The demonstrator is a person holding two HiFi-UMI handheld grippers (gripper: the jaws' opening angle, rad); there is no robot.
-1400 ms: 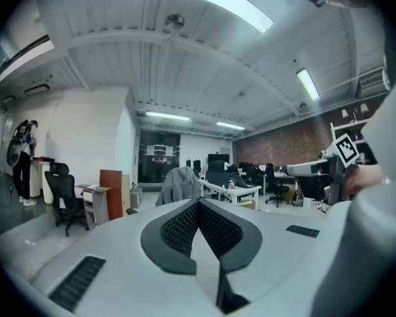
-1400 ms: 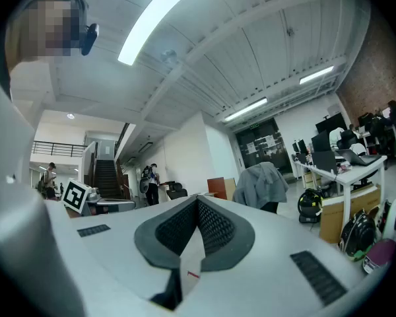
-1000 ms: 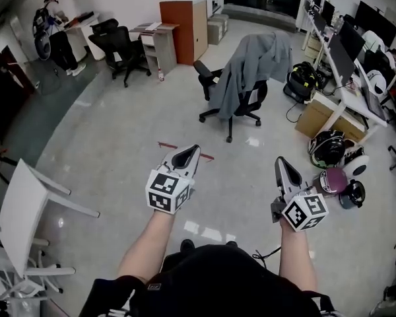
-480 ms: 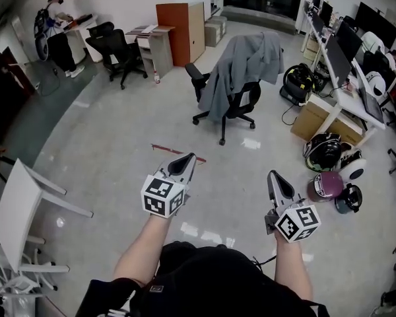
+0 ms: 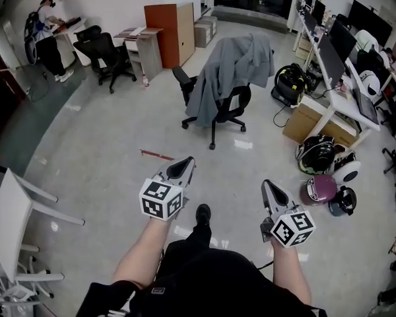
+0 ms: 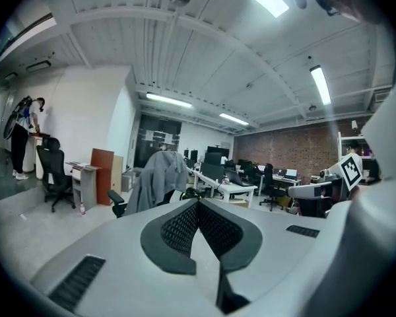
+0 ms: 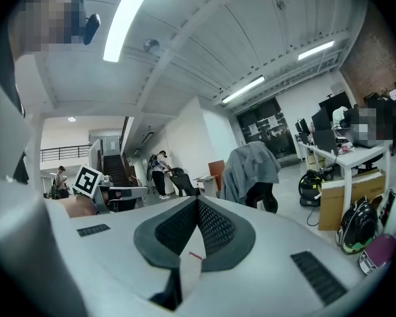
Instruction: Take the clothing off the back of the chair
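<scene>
A grey jacket (image 5: pixel 232 70) hangs over the back of a black office chair (image 5: pixel 226 111) in the middle of the room, well ahead of both grippers. The jacket (image 6: pixel 152 180) also shows in the left gripper view and, as the same grey jacket (image 7: pixel 249 168), in the right gripper view. My left gripper (image 5: pixel 187 162) is shut and empty, pointing toward the chair. My right gripper (image 5: pixel 266 185) is shut and empty too, level with the left one. Bare floor lies between both grippers and the chair.
Helmets (image 5: pixel 317 154) and a cardboard box (image 5: pixel 303 121) lie by the desks (image 5: pixel 336 88) at right. A second black chair (image 5: pixel 102 51), a small desk (image 5: pixel 135 45) and a brown cabinet (image 5: pixel 171 22) stand at back left, near a person (image 5: pixel 43 35). A white table (image 5: pixel 13 216) is at left.
Both grippers and the person have moved forward toward the chair, which now sits lower and nearer in the head view. A foot now shows between the arms. Both jaws stay shut.
</scene>
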